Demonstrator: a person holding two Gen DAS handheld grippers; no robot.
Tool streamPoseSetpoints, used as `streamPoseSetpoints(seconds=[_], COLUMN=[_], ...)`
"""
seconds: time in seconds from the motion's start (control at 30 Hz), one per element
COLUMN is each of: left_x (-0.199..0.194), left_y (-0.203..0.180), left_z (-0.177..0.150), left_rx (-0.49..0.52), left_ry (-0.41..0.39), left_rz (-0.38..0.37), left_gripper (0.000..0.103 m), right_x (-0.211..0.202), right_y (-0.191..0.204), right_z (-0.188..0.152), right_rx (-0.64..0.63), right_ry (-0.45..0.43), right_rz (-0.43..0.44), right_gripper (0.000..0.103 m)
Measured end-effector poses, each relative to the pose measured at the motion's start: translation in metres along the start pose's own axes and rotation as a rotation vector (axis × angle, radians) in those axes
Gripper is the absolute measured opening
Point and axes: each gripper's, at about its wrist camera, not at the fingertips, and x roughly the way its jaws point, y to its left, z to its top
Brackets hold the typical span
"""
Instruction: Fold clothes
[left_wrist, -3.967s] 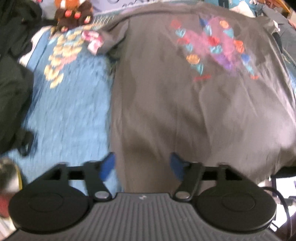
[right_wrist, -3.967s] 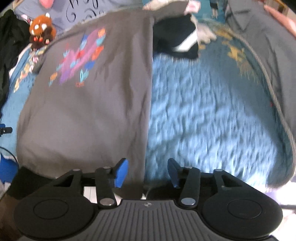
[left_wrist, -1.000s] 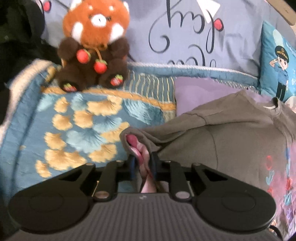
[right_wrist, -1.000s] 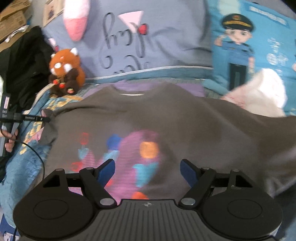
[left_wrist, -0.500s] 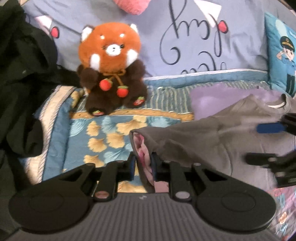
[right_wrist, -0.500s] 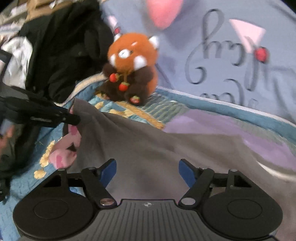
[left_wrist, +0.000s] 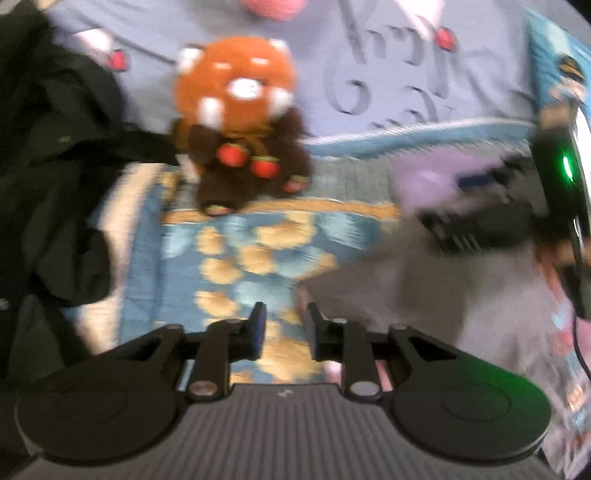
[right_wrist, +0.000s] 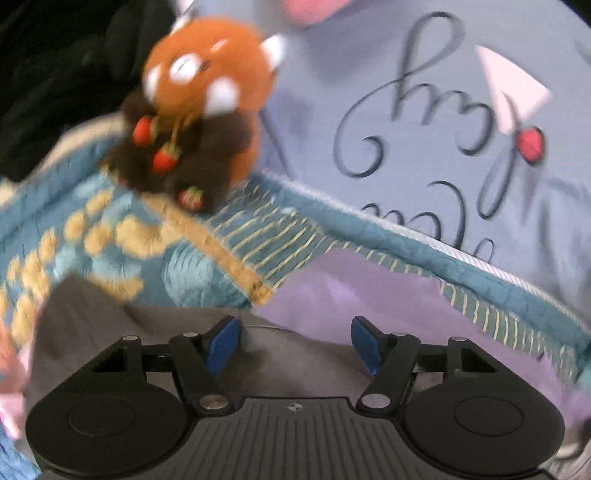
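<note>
The grey shirt (left_wrist: 399, 295) with a colourful print lies on the bed, blurred in the left wrist view. Its sleeve end with pink lining (left_wrist: 332, 369) rests just right of my left gripper (left_wrist: 284, 325). The left jaws are opening, and only quilt shows between them. In the right wrist view my right gripper (right_wrist: 293, 345) hovers over the shirt's upper edge (right_wrist: 295, 358). Its jaws are closing, with grey cloth lying between the blue pads (right_wrist: 221, 343) but not pinched. The right gripper (left_wrist: 461, 221) also shows at the right of the left wrist view.
A red panda plush (right_wrist: 199, 110) sits on the blue and yellow quilt (right_wrist: 122, 258) at the head of the bed. Behind it leans a lilac pillow with script (right_wrist: 424, 129). Dark clothing (left_wrist: 48, 166) is piled at the left. A purple cloth (right_wrist: 369, 295) lies under the shirt's collar side.
My left gripper has let go of the pink-lined sleeve end and its jaws have parted. The right gripper swept left across the shirt to the edge near the plush, and its jaws narrowed slightly.
</note>
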Motion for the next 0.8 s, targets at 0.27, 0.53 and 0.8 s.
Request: streamPoseSetpoints(seconds=[0.27,0.53,0.8], left_x=[0.027,0.028,0.032], left_y=[-0.049,-0.039,-0.044], left_z=[-0.042,-0.06,-0.061], left_rx=[0.131,0.034,0.013], left_ry=[0.056,0.006,-0.012], left_rz=[-0.022,-0.127,-0.125], left_gripper=[0.065,0.068,0.033], right_x=[-0.042,-0.036,-0.034], right_y=[0.008,0.027,0.025], right_z=[-0.031,-0.047,-0.052], right_rx=[-0.159,-0.263,-0.254], right_ry=[-0.049,-0.022,-0.02], right_rz=[0.176,0.166,0.163], right_gripper=[0.075,0.075,0.081])
